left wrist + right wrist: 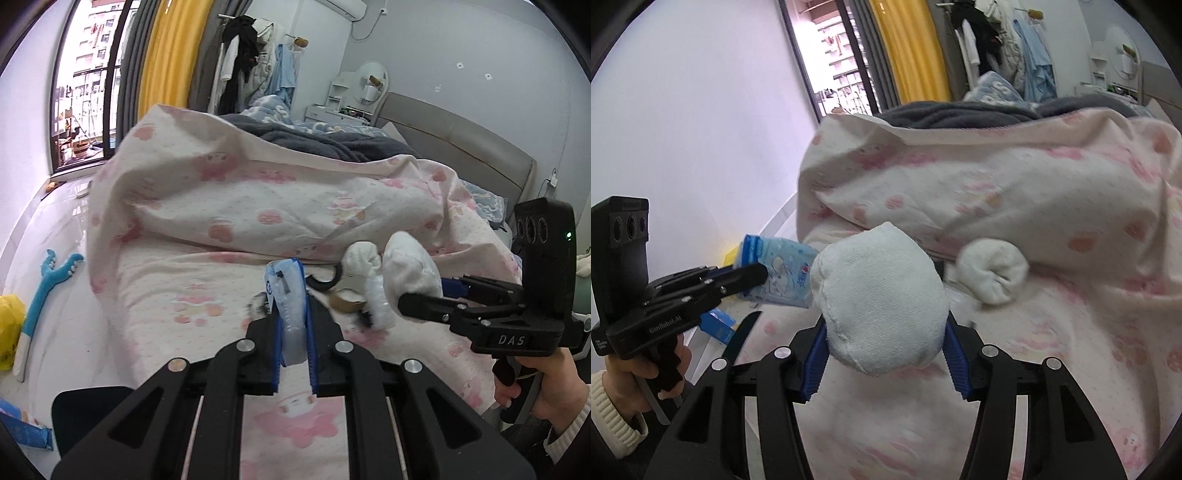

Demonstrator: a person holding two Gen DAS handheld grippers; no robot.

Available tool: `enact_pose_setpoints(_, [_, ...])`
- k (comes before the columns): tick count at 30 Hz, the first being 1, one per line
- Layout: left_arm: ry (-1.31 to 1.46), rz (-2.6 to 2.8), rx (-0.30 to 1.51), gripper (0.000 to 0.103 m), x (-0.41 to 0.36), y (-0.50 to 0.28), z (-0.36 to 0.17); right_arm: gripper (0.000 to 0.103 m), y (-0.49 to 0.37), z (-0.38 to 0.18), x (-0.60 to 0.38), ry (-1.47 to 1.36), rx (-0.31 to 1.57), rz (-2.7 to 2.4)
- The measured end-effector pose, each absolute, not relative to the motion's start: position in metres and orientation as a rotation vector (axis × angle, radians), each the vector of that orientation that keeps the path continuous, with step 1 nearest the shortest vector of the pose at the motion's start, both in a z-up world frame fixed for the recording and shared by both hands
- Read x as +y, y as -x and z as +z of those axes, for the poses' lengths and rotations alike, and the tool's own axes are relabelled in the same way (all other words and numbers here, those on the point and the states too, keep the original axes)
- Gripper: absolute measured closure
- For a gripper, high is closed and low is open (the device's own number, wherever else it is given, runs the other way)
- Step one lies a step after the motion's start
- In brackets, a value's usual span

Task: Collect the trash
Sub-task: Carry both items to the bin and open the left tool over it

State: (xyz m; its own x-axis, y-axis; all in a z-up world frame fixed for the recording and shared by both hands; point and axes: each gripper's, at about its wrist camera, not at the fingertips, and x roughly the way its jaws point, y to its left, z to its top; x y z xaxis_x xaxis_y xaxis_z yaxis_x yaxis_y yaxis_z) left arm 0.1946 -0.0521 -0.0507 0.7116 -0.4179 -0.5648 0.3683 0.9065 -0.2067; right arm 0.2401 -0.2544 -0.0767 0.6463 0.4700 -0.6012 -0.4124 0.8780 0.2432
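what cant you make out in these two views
- Left wrist view: small things on the bed behind the tissue pack in the left tool are blurred and partly hidden by that pack and the right tool.
- Right wrist view: the bed under the rolled sock in the right tool is hidden by the sock.
- Both views: what the quilt covers.

Left gripper low centre in its own view, jaws pinched nearly together on a blue-and-white packet; right gripper bottom centre, blue pads squeezing a white sock ball, each gripped by a cream-cuffed hand
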Motion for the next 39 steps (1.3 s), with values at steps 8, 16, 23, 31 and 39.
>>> enact_pose_setpoints(8, [0.066,-0.361,0.698,0.090,-0.013,-0.196,-0.057,0.047,-0.251,-0.072,-0.200,-0.071,0.698,0.561])
enact_pose_setpoints(16, [0.103,-0.280,0.751,0.090,0.040,-0.195,-0.067,0.047,-0.255,-0.068,-0.144,-0.044,0.699,0.634])
enact_pose_setpoints(23, [0.107,-0.225,0.809,0.090,0.078,-0.195,-0.082,0.047,-0.256,-0.067,-0.096,-0.015,0.717,0.685])
enact_pose_setpoints(31, [0.082,-0.182,0.877,0.090,0.110,-0.189,-0.108,0.047,-0.257,-0.074,-0.050,0.011,0.749,0.728])
enact_pose_setpoints(39, [0.125,-0.166,0.987,0.090,0.144,-0.185,-0.141,0.047,-0.258,-0.088,-0.003,0.054,0.800,0.769])
